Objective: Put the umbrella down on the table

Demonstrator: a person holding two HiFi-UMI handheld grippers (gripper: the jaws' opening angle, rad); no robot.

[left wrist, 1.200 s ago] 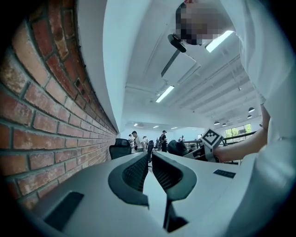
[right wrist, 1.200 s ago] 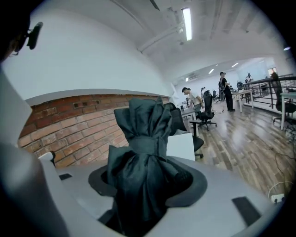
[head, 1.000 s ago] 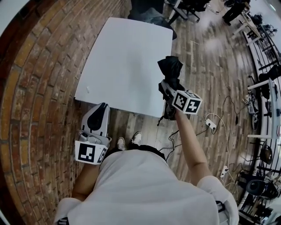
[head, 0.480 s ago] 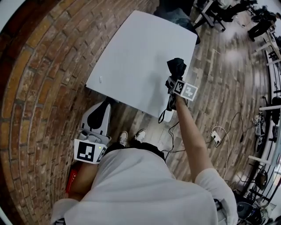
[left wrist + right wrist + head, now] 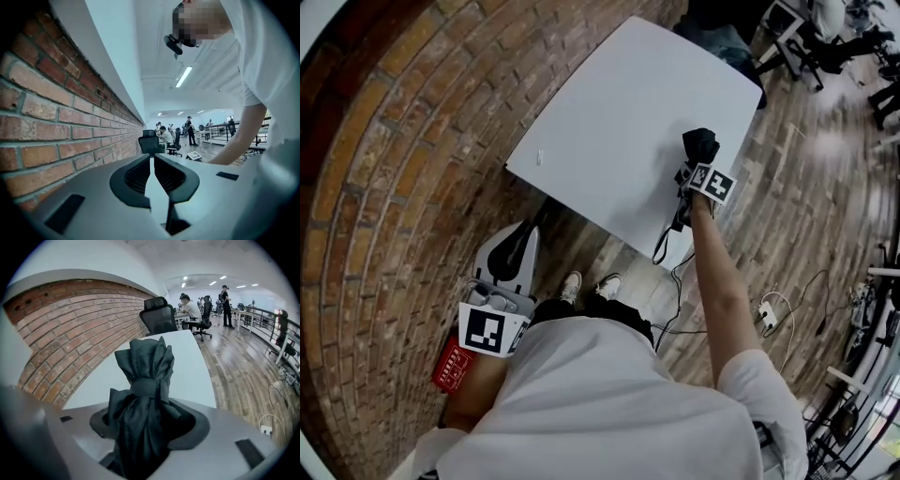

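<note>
Brick wall (image 5: pixel 384 187) runs along one side of the white surface (image 5: pixel 609 122), with office desks further off. The folded black umbrella (image 5: pixel 143 394) is clamped in the right hand-held gripper (image 5: pixel 149 423), over the near right part of the surface; I cannot tell whether its tip touches. To my eye the job is most of the way there: brought to the spot, not yet laid down and let go. Its long axis runs along the jaws. The strapped canopy end points away from the person and slants downward, and the wrist loop (image 5: pixel 661 246) dangles off the near edge. The left hand-held gripper (image 5: pixel 151 161) hangs low beside the person, jaws pressed together on nothing.
</note>
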